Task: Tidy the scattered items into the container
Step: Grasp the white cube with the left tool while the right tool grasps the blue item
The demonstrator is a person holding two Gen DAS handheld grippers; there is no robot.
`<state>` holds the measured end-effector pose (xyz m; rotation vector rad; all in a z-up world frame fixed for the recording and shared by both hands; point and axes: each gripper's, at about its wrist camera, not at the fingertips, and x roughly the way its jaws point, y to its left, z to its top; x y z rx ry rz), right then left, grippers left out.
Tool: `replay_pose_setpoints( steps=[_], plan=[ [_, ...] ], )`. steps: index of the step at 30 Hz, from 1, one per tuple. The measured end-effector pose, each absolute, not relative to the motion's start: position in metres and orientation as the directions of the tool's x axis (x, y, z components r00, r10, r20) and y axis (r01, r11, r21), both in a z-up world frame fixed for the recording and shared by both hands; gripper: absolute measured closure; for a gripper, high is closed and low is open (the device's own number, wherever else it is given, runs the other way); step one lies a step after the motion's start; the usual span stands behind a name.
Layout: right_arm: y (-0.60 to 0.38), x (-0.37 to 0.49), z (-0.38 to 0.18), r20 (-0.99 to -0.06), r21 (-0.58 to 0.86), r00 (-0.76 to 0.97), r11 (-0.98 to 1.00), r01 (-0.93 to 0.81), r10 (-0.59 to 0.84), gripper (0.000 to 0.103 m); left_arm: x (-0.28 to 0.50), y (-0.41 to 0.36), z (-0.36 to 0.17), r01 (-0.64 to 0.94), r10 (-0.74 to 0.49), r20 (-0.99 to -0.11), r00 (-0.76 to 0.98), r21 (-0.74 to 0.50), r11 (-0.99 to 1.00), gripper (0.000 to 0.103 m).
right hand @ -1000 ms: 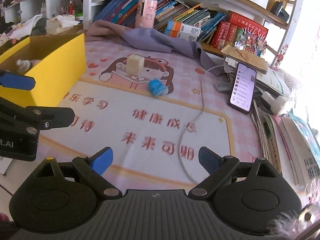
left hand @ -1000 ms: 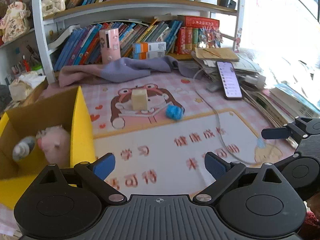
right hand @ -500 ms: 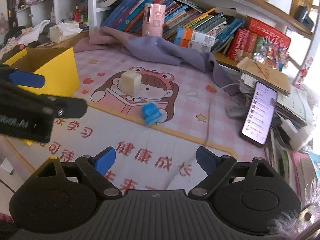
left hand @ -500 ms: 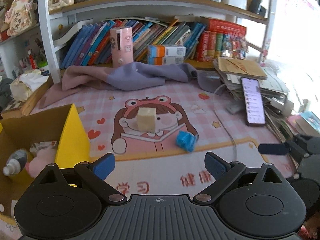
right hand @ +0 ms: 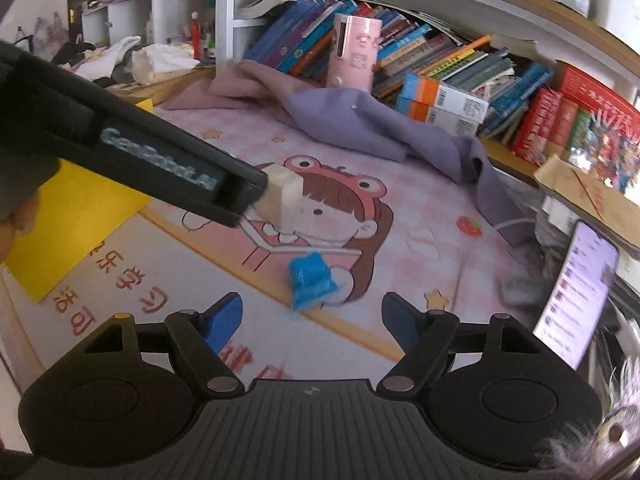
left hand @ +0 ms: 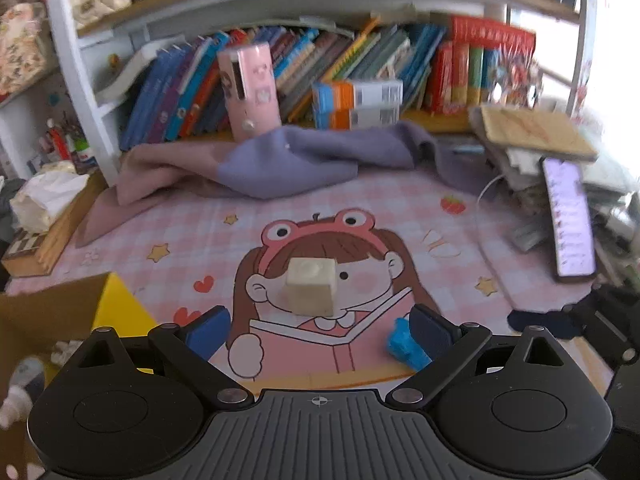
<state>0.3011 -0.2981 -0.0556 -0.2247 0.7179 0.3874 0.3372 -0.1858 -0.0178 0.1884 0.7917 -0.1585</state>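
A cream cube [left hand: 311, 288] stands on the pink cartoon mat, just ahead of my open left gripper [left hand: 320, 326] and centred between its fingers. It also shows in the right wrist view [right hand: 280, 196], partly behind the left gripper's finger. A small blue toy [left hand: 404, 344] lies by the left gripper's right fingertip. In the right wrist view the blue toy [right hand: 312, 280] lies just ahead of my open right gripper [right hand: 310, 316]. The yellow cardboard box [left hand: 116, 308] is at the left, with a bottle and a pink plush inside.
A purple cloth [left hand: 288, 160] lies at the back of the mat below a bookshelf with a pink cylinder [left hand: 248, 88]. A phone [left hand: 568, 216] rests on stacked papers at the right, with a white cable [right hand: 516, 224] beside it.
Both grippers have moved forward over the mat. The left has closed in on the cream cube, the right on the blue toy. Both stay open.
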Motion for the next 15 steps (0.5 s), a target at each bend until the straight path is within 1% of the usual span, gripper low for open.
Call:
replay_pose_setpoints(
  steps=[5, 9, 10, 11, 14, 15],
  plan=[
    [-0.305, 0.33, -0.067, -0.693, -0.012, 0.655, 0.903, -0.43, 0.302, 0.033, 0.367, -0.191, -0.032, 0.213, -0.044, -0.741, 0.67, 0.135, 0.968, 0.006],
    [-0.303, 0.348, -0.078, -0.706, 0.008, 0.629, 0.893, -0.45, 0.324, 0.044, 0.39, -0.195, -0.044, 0.222, -0.05, -0.753, 0.656, 0.13, 0.966, 0.007],
    [-0.303, 0.351, -0.08, -0.708, 0.011, 0.625, 0.89, -0.456, 0.329, 0.044, 0.395, -0.196, -0.047, 0.219, -0.045, -0.754, 0.656, 0.133, 0.967, 0.007],
    [-0.302, 0.354, -0.082, -0.708, 0.012, 0.622, 0.887, -0.462, 0.334, 0.045, 0.4, -0.197, -0.051, 0.215, -0.042, -0.759, 0.65, 0.131, 0.968, 0.012],
    [-0.3, 0.363, -0.088, -0.709, 0.017, 0.615, 0.88, -0.475, 0.346, 0.047, 0.415, -0.197, -0.062, 0.201, -0.037, -0.784, 0.619, 0.113, 0.973, 0.021],
    [-0.299, 0.366, -0.09, -0.71, 0.02, 0.611, 0.878, -0.479, 0.35, 0.048, 0.419, -0.197, -0.065, 0.196, -0.033, -0.79, 0.612, 0.111, 0.974, 0.021]
  ],
)
